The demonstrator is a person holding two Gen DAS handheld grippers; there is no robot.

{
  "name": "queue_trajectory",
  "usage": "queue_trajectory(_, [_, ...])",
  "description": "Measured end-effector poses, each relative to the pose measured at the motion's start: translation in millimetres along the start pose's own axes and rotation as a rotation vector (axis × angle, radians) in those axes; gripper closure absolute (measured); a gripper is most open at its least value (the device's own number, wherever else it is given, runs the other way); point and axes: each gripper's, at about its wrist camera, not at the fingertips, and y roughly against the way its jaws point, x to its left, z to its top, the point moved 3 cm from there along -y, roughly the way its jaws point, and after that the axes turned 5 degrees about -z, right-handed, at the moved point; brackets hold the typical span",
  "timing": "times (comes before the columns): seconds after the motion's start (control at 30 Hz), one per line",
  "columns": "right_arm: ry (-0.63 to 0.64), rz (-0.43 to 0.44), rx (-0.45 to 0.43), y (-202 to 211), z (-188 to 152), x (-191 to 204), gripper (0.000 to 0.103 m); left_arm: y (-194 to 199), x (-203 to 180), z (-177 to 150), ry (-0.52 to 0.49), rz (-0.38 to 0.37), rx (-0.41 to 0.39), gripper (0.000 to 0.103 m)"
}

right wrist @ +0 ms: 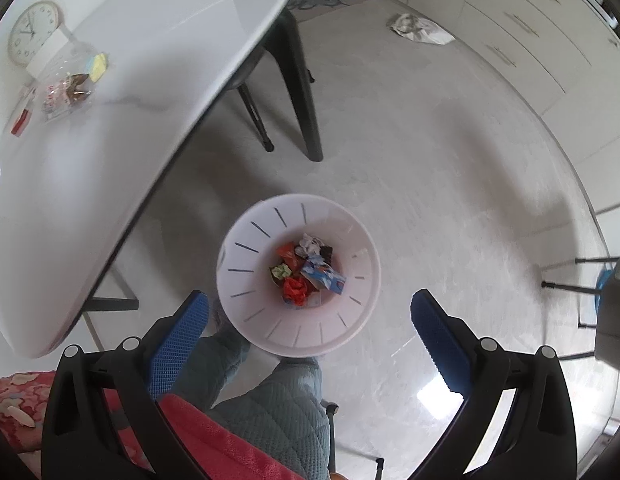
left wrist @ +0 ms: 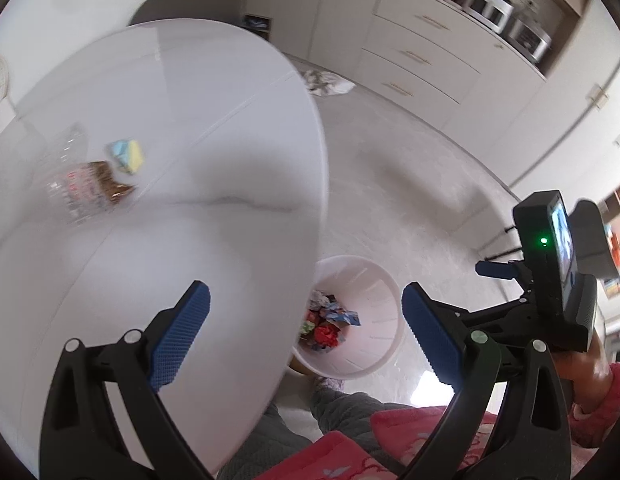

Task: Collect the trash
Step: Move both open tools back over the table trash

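Pale marbled flooring [right wrist: 450, 168] fills the background, with drawer fronts [left wrist: 422, 60] beyond. We see the left gripper [left wrist: 305, 332] with jaws spread wide and empty, one finger over the white table [left wrist: 169, 240], the other over the floor. Ahead between its fingers stands the white waste bin [left wrist: 374, 280], holding crumpled wrappers [right wrist: 305, 272]. Far ahead to its left, a clear bag of scraps [left wrist: 85, 188] and a yellow-blue packet [left wrist: 127, 156] lie on the table. The right gripper [right wrist: 310, 334], likewise wide open and empty, hovers directly above the bin.
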Motion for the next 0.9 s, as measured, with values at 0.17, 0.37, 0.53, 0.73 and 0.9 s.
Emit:
queue_trajectory(0.17, [0.083, 0.023, -0.034, 5.7, 25.9, 34.3, 0.003, 15.9, 42.5, -2.6, 0.107, 0.05, -0.032, 0.011])
queue_trajectory(0.37, [0.203, 0.065, -0.067, 9.2, 61.3, 87.7, 0.003, 39.2, 97.3, -9.4, 0.239, 0.112, -0.086, 0.011])
queue_trajectory(0.53, [0.316, 0.105, -0.115, 13.1, 95.1, 137.5, 0.003, 53.5, 135.3, -14.7, 0.329, 0.149, -0.111, 0.011])
queue_trajectory(0.73, [0.379, 0.161, -0.164, 18.1, 143.0, 182.8, 0.003, 60.0, 168.0, -13.9, 0.395, 0.163, -0.128, 0.011])
queue_trajectory(0.9, [0.408, 0.19, -0.19, 12.3, 190.1, 219.1, 0.003, 52.8, 190.9, -4.4, 0.43, 0.162, -0.121, 0.011])
